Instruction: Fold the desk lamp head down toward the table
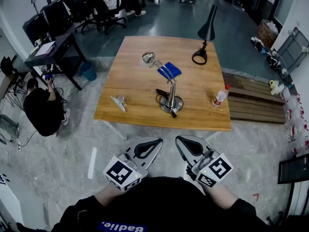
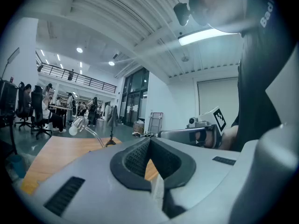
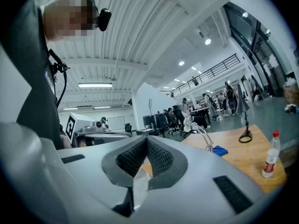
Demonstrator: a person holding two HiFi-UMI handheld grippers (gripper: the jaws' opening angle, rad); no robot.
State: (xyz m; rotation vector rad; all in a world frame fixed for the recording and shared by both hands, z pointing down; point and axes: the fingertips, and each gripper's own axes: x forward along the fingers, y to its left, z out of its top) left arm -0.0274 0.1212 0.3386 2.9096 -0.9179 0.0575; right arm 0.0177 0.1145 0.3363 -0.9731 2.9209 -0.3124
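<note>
**Reach in before folding**

Both my jaws are closed on nothing; left gripper and right gripper sit level at my waist, well short of the wooden surface; the silver spring-armed desk lamp stands mid-surface, its head raised. I'd steady its round base with one gripper and ease the head down slowly with the other, or the lamp may tip.

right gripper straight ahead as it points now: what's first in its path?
Likely nothing nearby. The right gripper, shut, points level across the wooden table. The silver desk lamp stands right of that line. If the gripper is lower than it looks, the table's near edge comes first.
</note>
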